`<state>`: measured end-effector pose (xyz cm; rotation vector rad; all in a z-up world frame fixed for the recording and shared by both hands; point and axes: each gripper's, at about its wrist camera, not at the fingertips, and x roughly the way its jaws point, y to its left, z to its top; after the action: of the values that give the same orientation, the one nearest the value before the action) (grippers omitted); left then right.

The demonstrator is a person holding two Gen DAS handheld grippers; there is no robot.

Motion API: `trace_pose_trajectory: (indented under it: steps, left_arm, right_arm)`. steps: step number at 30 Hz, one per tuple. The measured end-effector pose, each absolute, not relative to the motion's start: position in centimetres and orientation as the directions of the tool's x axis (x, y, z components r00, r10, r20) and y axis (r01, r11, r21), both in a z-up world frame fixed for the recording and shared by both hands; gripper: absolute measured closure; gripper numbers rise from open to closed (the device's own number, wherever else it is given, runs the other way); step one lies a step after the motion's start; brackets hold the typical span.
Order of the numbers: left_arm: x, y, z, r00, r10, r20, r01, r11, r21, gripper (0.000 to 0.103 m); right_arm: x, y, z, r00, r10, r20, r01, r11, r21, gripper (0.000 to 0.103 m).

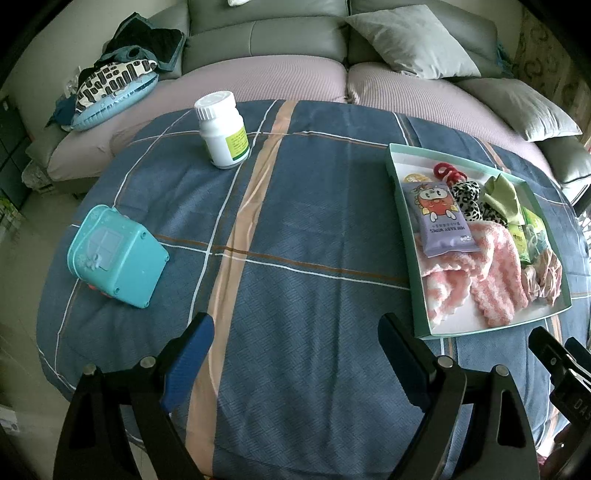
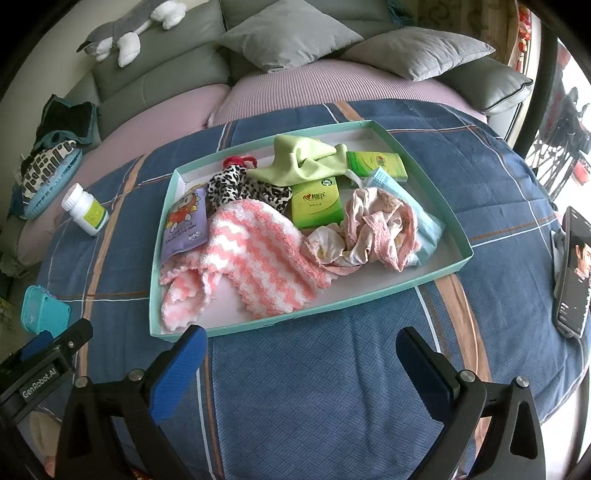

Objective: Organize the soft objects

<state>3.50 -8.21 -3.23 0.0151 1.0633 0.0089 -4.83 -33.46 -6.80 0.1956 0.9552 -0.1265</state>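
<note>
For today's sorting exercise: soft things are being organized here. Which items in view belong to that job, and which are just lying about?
Belongs to the job:
tray
pink-and-white knit
green cloth
leopard-print scrunchie
pink crumpled fabric

Just lying about:
white bottle
teal plastic house
phone
sofa cushions

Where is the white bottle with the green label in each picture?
Left wrist view: the white bottle stands upright at upper left of centre, on the blue cloth, far left of the tray.
Right wrist view: the bottle is at the left edge, left of the tray.
Shared landmark: the purple wipes pack in the tray.
</note>
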Motion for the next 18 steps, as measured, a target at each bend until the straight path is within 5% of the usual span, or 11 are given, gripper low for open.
trace_pose_trajectory:
  steps: [18]
  left_arm:
    - [3.55,-8.17,-3.36,0.483,0.009,-0.875,0.000,1.000,0.010,0.012]
  right_arm:
    - [-4.78,-33.62,-7.02,0.564,-0.021,-0.825,0.200,0.973,0.112,0.000]
